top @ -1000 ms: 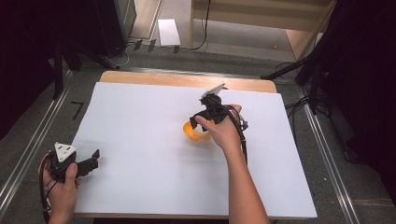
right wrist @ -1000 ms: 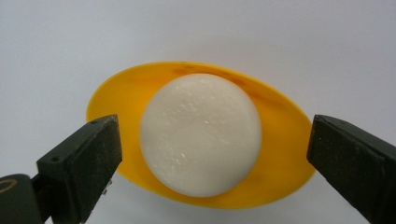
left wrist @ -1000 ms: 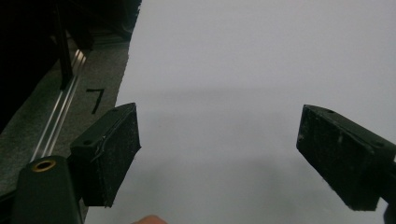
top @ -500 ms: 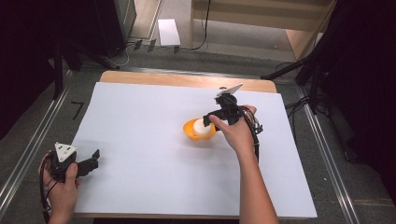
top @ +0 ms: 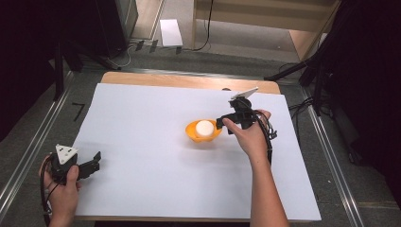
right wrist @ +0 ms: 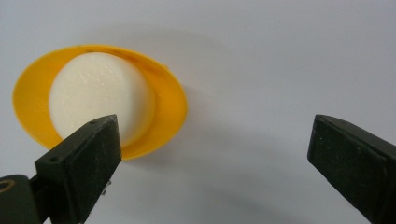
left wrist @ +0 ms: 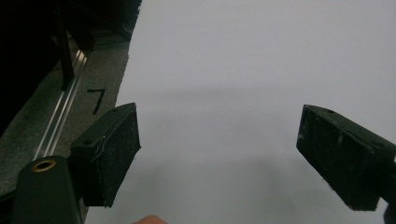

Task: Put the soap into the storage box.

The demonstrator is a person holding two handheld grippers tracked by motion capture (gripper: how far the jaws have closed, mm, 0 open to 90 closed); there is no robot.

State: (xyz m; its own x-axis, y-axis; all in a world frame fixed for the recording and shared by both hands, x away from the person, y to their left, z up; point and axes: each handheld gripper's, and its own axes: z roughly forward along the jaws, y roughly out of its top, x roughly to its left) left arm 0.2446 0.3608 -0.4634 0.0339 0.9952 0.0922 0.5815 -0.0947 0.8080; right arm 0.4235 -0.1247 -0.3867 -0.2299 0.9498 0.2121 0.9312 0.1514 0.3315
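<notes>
While its jaws stand spread and empty, right gripper (top: 221,124) sits just beside orange bowl (top: 192,135), white puck (top: 204,127) inside, mid-sheet, off its left jaw. Left gripper (top: 92,164), also spread, rests well apart at white sheet (top: 142,179) corner.

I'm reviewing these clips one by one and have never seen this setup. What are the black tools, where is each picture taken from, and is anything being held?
A person holds a two-jaw gripper in each hand. The high view looks down on the table, covered in white paper. The left gripper rests near the table's near left corner; the right gripper sits beside an orange bowl containing a white round block. The other two pictures come from cameras riding on each gripper, looking along its black jaws. Both grippers are open and hold nothing.
</notes>
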